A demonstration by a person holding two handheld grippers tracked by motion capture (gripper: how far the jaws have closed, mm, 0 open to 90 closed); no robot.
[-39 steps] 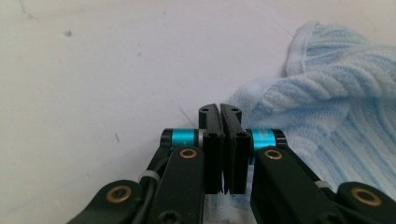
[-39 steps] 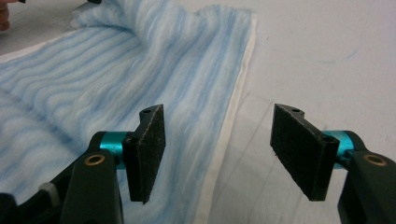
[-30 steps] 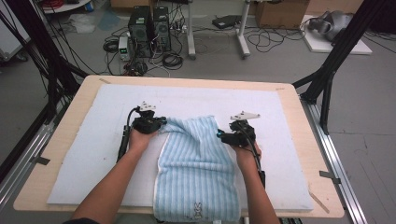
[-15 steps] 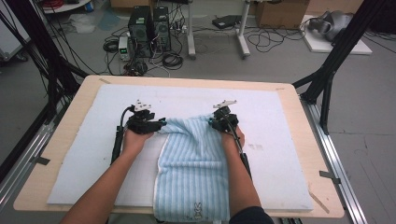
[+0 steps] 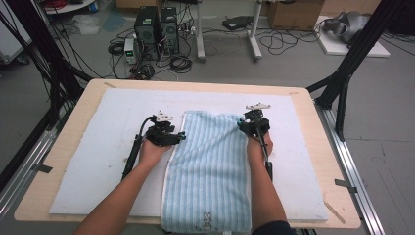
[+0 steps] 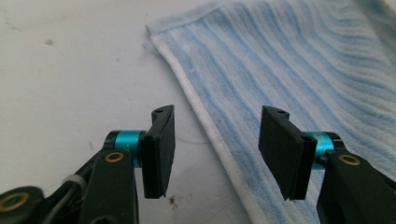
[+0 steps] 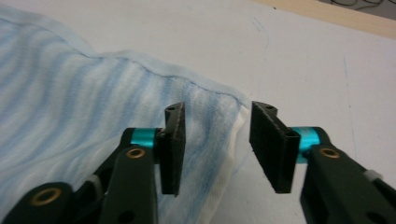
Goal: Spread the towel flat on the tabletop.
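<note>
A blue-and-white striped towel (image 5: 210, 171) lies flat and lengthwise on the white mat (image 5: 98, 161), its near end hanging over the front edge. My left gripper (image 5: 175, 134) sits at the towel's left edge near the far corner. Its jaws have just been opening and then closing slightly. They stand open (image 6: 215, 140) over the white hem of the towel (image 6: 303, 70) without pinching it. My right gripper (image 5: 249, 121) is at the far right corner. Its jaws have just been opening and now stand open (image 7: 215, 140), with the corner of the towel (image 7: 70, 93) lying loose beneath them.
The mat covers a wooden table (image 5: 303, 98) with bare mat on both sides of the towel. Black frame struts (image 5: 342, 83) rise at the table's far corners. Computer towers (image 5: 156, 24) and cables lie on the floor beyond.
The towel's far end, bunched between the grippers before, now lies spread flat. My right gripper has swung in and then back out to the right. Both grippers have let go of the cloth.
</note>
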